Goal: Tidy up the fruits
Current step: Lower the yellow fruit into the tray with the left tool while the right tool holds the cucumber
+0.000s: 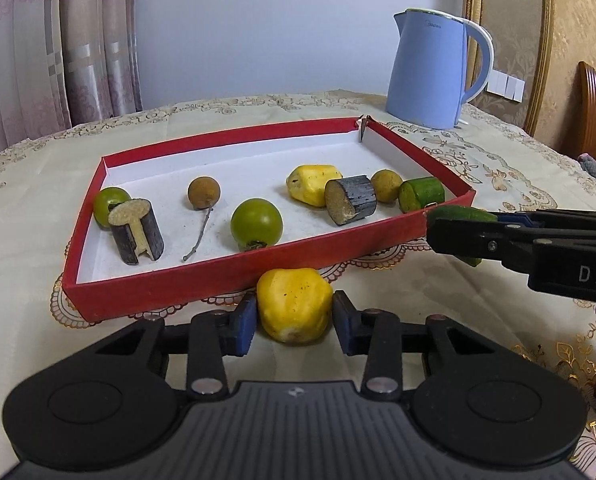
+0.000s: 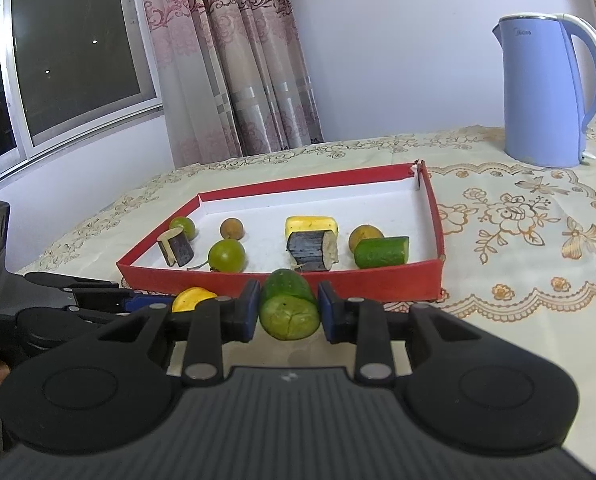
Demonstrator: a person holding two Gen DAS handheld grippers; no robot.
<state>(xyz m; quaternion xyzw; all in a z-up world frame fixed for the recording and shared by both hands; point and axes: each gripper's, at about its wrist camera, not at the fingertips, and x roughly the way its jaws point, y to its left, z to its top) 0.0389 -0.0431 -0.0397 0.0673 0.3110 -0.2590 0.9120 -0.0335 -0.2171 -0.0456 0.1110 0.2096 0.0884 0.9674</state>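
Left wrist view: left gripper [image 1: 294, 320] hugging a yellow fruit [image 1: 294, 306] on the tablecloth [image 1: 26, 208], just in front of the red tray [image 1: 218, 282], blue pads tight on both sides. Right wrist view: right gripper [image 2: 286, 314] squeezing a green cucumber piece [image 2: 289, 312], near the tray's front wall. Inside the tray: green round fruits, brown balls, dark sticks, more yellow and green bits. Blue kettle [image 1: 429, 72] behind.

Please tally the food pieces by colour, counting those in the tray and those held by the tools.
Yellow: 2
Round green: 2
Green cucumber pieces: 2
Brown round: 2
Dark cane pieces: 2
Total: 10
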